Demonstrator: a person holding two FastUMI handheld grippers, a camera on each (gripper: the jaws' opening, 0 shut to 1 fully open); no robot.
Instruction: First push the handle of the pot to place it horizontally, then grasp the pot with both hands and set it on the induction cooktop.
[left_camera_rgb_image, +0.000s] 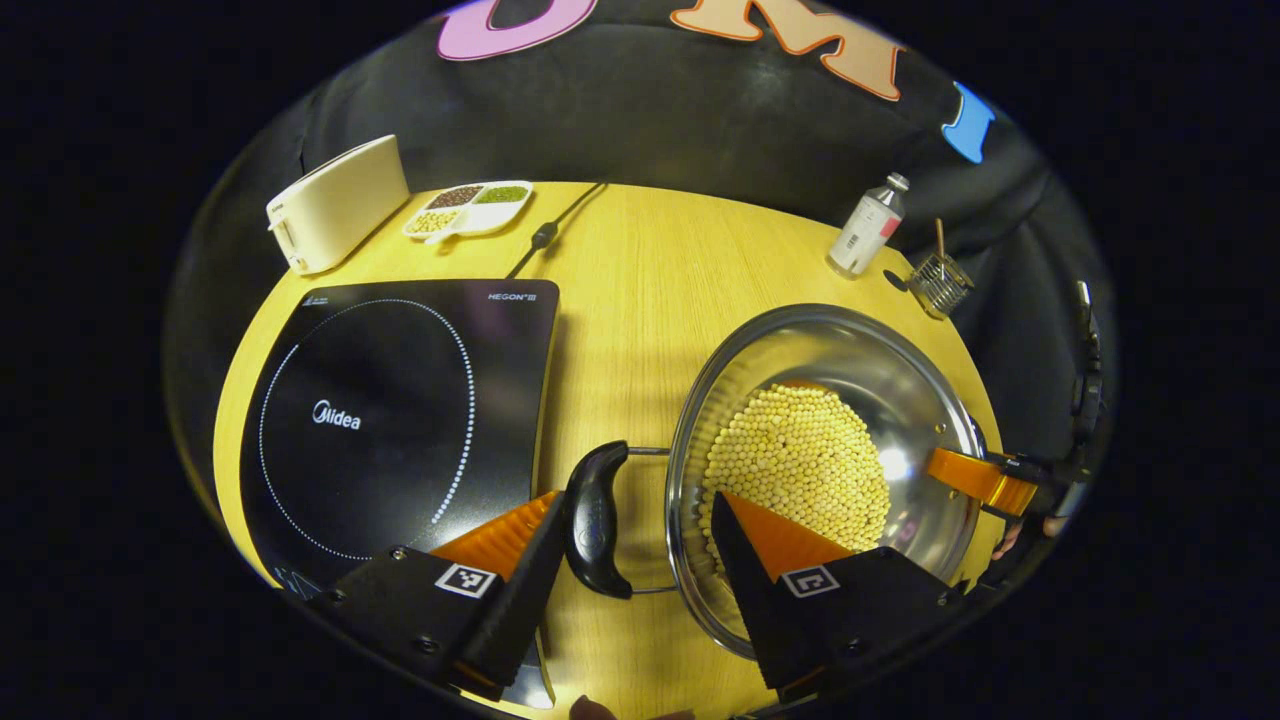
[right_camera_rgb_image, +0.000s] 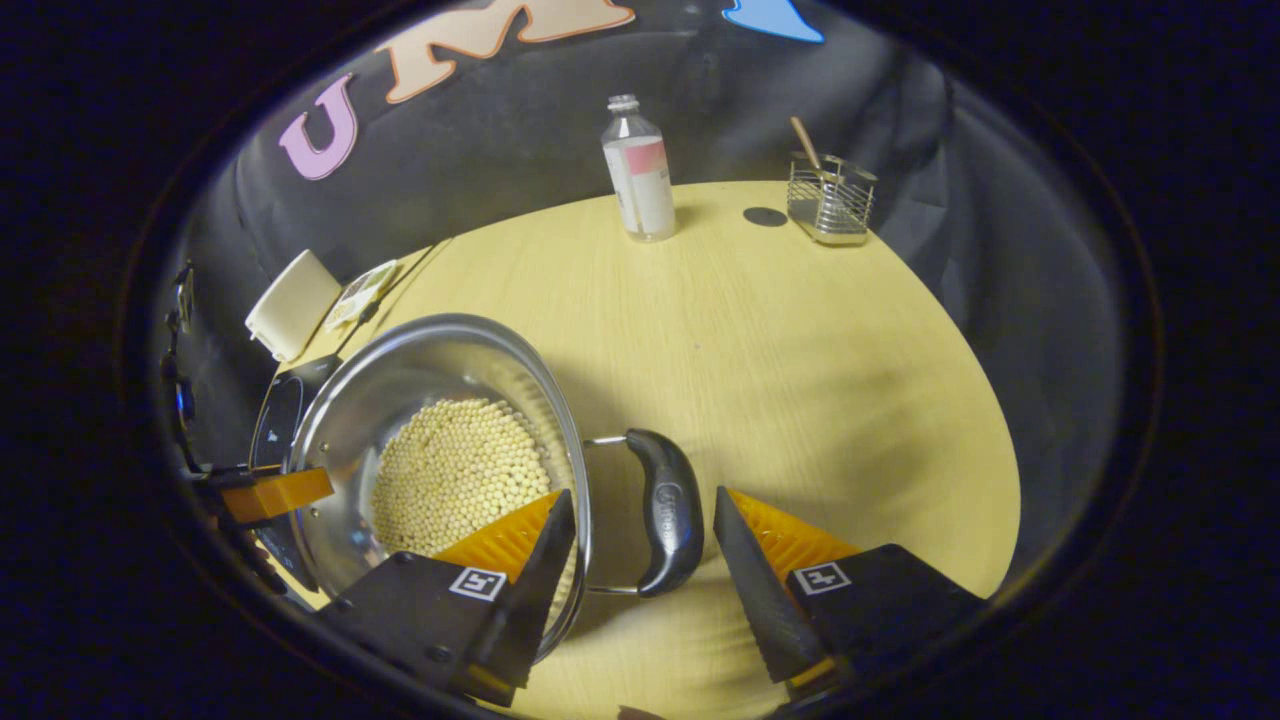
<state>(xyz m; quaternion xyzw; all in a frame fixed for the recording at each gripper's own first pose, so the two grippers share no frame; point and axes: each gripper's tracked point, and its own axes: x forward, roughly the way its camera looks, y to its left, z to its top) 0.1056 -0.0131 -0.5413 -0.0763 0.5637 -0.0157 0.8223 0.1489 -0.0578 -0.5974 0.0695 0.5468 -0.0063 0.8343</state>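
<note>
A steel pot (left_camera_rgb_image: 900, 400) holding pale round beans sits on the yellow table, right of the black induction cooktop (left_camera_rgb_image: 390, 420). Its black left handle (left_camera_rgb_image: 598, 520) lies between the fingers of my left gripper (left_camera_rgb_image: 640, 510), which is open; one finger hangs over the pot's rim. In the right gripper view the pot (right_camera_rgb_image: 400, 380) is at the left and its other black handle (right_camera_rgb_image: 668, 510) lies inside my open right gripper (right_camera_rgb_image: 643, 500), close to the outer finger. Each gripper straddles a handle and the rim. The right gripper (left_camera_rgb_image: 985, 478) also shows past the pot's far side.
At the back of the table (left_camera_rgb_image: 640, 290) stand a cream box-shaped appliance (left_camera_rgb_image: 335, 205), a divided dish of grains (left_camera_rgb_image: 468, 207), a power cable (left_camera_rgb_image: 545, 235), a small bottle (left_camera_rgb_image: 868, 225) and a wire holder (left_camera_rgb_image: 940, 283). Bare tabletop (right_camera_rgb_image: 800, 370) lies right of the pot.
</note>
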